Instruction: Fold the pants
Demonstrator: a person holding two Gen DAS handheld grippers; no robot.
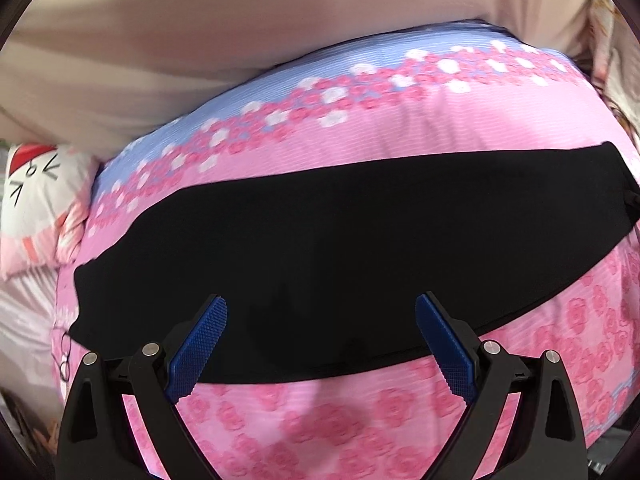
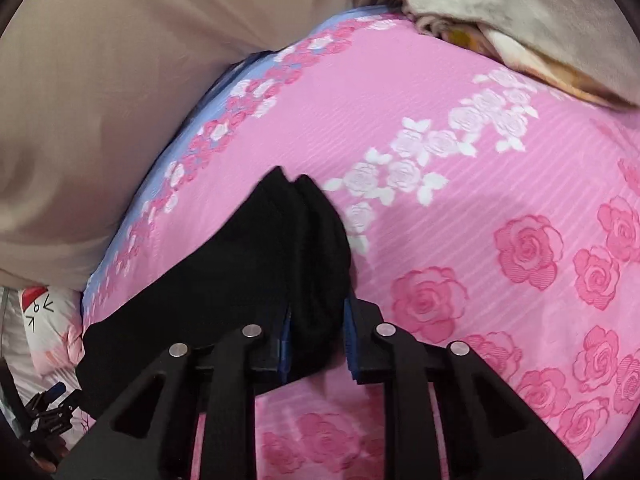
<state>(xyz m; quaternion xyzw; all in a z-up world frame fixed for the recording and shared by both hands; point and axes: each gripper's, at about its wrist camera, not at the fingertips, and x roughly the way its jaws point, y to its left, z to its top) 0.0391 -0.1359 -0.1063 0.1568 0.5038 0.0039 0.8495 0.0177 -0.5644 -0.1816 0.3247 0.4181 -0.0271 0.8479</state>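
Black pants [image 1: 340,240] lie as a long flat band across a pink rose-print bedspread [image 1: 360,420]. My left gripper [image 1: 320,312] is open, its blue pads [image 1: 200,348] apart above the near edge of the pants, holding nothing. In the right wrist view my right gripper [image 2: 316,320] is shut on one end of the pants [image 2: 280,260], black cloth bunched between the blue pads [image 2: 350,344] and lifted off the bedspread [image 2: 480,200]. The left gripper also shows small in the right wrist view [image 2: 48,408].
A beige curtain or sheet [image 1: 200,40] hangs behind the bed. A cartoon-cat pillow [image 1: 36,208] lies at the left. A beige blanket [image 2: 540,20] is heaped at the back right.
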